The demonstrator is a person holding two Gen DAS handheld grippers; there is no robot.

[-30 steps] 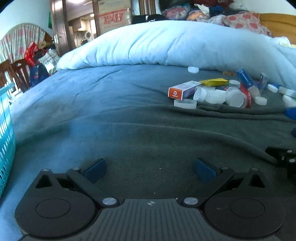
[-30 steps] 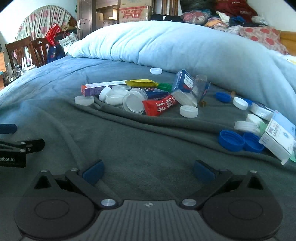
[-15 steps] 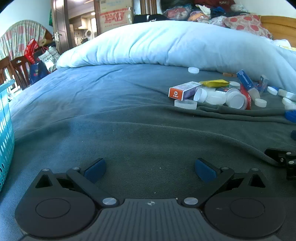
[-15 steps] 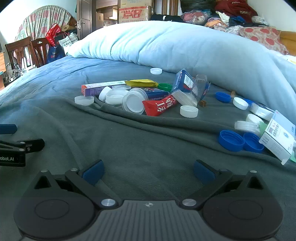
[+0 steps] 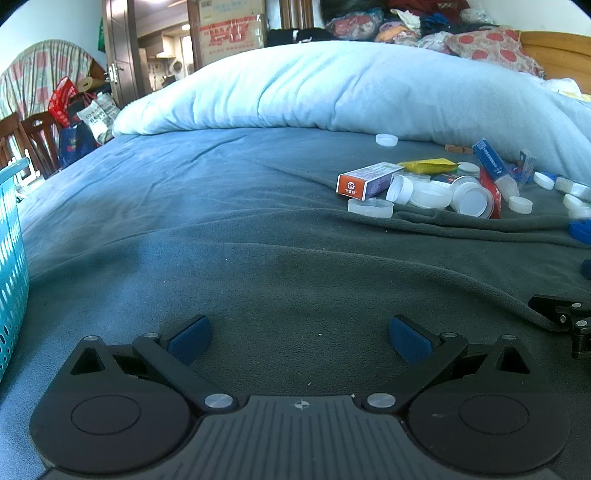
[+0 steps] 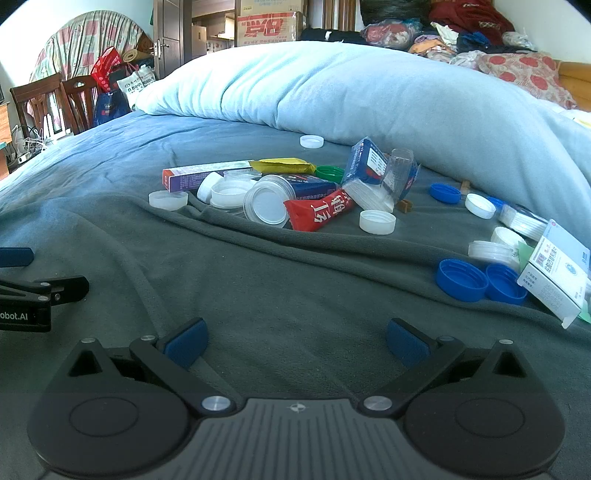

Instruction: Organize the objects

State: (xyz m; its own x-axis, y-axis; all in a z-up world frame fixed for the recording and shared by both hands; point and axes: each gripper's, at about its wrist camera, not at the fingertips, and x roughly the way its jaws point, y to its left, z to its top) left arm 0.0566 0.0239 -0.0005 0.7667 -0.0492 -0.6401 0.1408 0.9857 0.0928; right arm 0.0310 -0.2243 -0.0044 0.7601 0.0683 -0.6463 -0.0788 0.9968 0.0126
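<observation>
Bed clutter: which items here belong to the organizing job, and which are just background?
Job items: orange-ended box, red packet, yellow packet, white caps, blue caps, white medicine box, turquoise basket.

Background: pale blue duvet, wooden chairs, cardboard box.

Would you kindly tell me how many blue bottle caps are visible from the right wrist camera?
3: two blue caps touching at right, a third farther back near the duvet. Others may be hidden in the clutter.
</observation>
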